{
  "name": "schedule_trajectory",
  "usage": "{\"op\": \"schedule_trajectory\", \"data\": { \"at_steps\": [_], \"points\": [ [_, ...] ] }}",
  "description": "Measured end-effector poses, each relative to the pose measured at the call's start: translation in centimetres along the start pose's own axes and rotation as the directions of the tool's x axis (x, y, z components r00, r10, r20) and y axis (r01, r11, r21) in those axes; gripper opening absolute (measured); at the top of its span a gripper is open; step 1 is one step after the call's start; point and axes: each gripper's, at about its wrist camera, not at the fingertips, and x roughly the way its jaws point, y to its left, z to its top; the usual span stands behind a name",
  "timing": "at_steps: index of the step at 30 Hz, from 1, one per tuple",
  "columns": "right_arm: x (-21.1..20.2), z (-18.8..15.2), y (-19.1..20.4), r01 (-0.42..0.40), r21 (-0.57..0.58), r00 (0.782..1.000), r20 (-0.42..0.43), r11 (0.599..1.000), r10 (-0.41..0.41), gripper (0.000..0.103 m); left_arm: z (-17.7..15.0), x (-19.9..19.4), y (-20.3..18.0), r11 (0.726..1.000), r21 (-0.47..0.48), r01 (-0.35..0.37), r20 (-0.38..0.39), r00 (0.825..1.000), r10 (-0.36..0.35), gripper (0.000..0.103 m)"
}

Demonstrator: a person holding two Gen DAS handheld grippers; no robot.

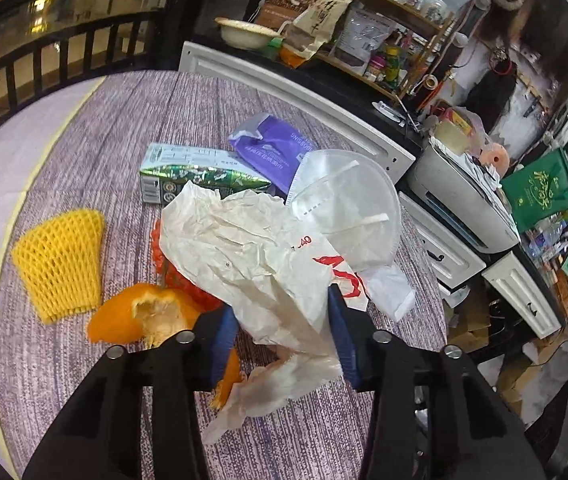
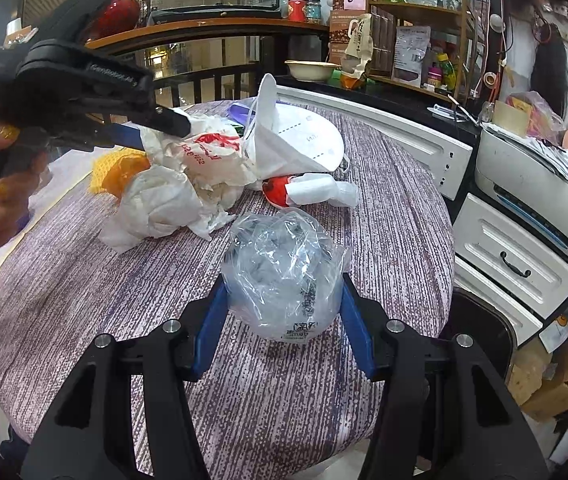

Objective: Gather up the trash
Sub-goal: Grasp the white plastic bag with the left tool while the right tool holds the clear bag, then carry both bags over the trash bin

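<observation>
A pile of trash lies on the round purple table. My left gripper stands wide around a crumpled white paper bag with red print; the jaws flank it with gaps. It also shows in the right wrist view, over the same bag. My right gripper stands wide around a crumpled clear plastic bag, its blue pads beside the bag's sides. A white face mask, orange peel, yellow foam net, green carton and purple packet lie around.
A red and white wrapper lies behind the plastic bag. White drawers and a printer stand right of the table. A dark bin sits below the table's right edge. A black railing runs behind.
</observation>
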Motion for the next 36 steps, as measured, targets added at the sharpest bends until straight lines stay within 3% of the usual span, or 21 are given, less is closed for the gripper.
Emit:
{"op": "schedule_trajectory", "data": {
  "at_steps": [6,13,22,30,33,36],
  "points": [
    [-0.5,0.1,-0.3,-0.005,0.02,1.0,0.015,1.0,0.005,0.054,-0.6,-3.2,-1.1,0.997,0.078,-0.027,0.113,0.993,0.018,0.035],
    [-1.3,0.0,-0.8,-0.015,0.039,0.999,0.045,0.999,0.013,0.054,-0.8,-7.4,-1.6,0.992,0.116,-0.048,0.23,0.973,0.02,0.035],
    [-3.3,-0.6,-3.2,0.022,0.085,0.995,0.093,0.996,-0.03,0.054,-1.6,-10.5,-3.3,0.985,0.17,-0.03,0.299,0.954,-0.023,0.035],
    [-4.0,-2.5,-9.4,0.182,0.185,0.979,0.056,0.966,-0.195,0.054,-3.7,-9.5,-7.9,0.965,0.255,0.057,0.254,0.959,-0.124,0.035],
    [-2.9,-4.1,-12.7,0.265,0.212,0.963,-0.002,0.941,-0.271,0.054,-4.5,-8.1,-10.4,0.95,0.294,0.103,0.215,0.961,-0.171,0.035],
    [-0.8,-6.2,-15.9,0.296,0.265,0.955,-0.087,0.918,-0.283,0.054,-5.3,-6.6,-12.5,0.938,0.32,0.134,0.171,0.966,-0.196,0.035]
  ]
}}
